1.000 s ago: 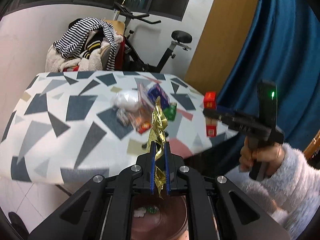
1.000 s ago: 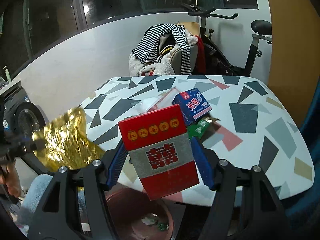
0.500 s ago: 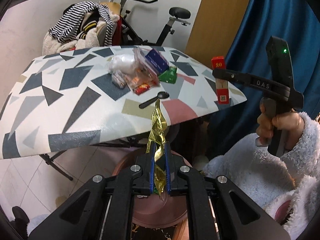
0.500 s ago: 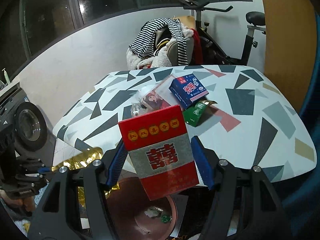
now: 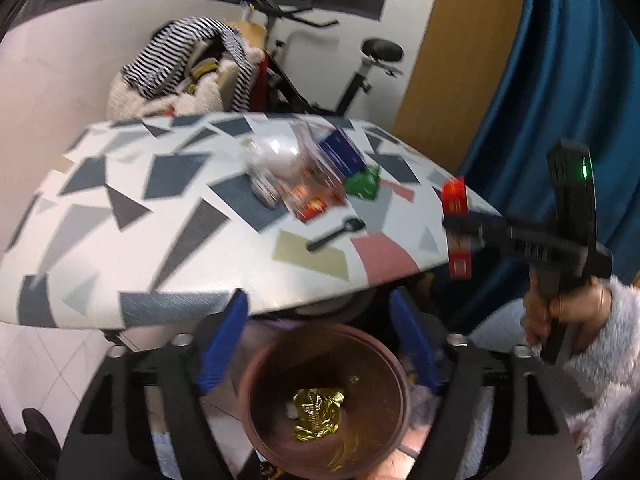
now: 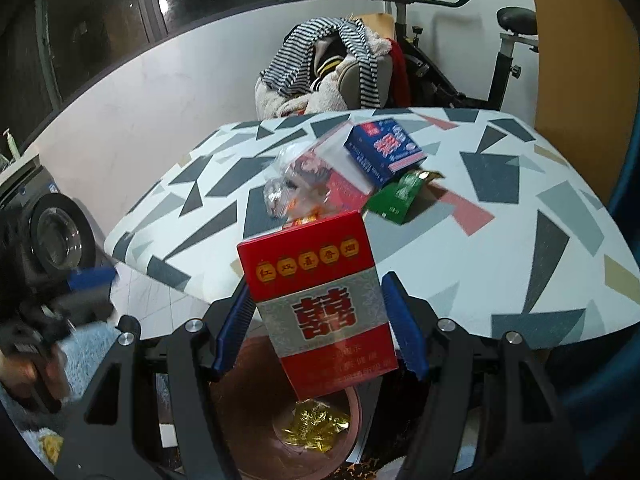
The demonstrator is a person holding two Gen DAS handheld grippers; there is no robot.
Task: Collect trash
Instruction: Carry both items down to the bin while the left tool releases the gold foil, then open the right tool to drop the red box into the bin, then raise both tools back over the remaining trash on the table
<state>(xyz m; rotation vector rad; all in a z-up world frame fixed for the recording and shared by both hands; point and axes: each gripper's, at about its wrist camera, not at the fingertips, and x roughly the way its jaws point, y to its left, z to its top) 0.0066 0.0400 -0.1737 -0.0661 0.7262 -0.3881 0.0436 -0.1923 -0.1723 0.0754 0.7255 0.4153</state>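
- Left gripper (image 5: 318,340) is wide, holding nothing, above the bin (image 5: 256,420).
- Gold foil (image 5: 316,414) lies inside the bin.
- Right gripper (image 6: 320,320) holds a red box (image 6: 320,304).

Left wrist view: looks forward along the left gripper (image 5: 318,338), from below the near edge of the bench (image 5: 168,240); faces the far wall and exercise bike (image 5: 320,64); tilted down over the brown bin (image 5: 324,396), which sits close beneath
Right wrist view: looks forward along the right gripper (image 6: 320,324), from the bench's near corner; faces the same wall; a red box (image 6: 316,300) close up fills its centre
Shared: bench top with the trash pile (image 5: 308,176); bin with gold foil (image 6: 314,430); bike; striped clothes (image 6: 324,52)
Cross-sight: left view sees the right gripper at its right edge; right view sees the left gripper, blurred, at its left edge
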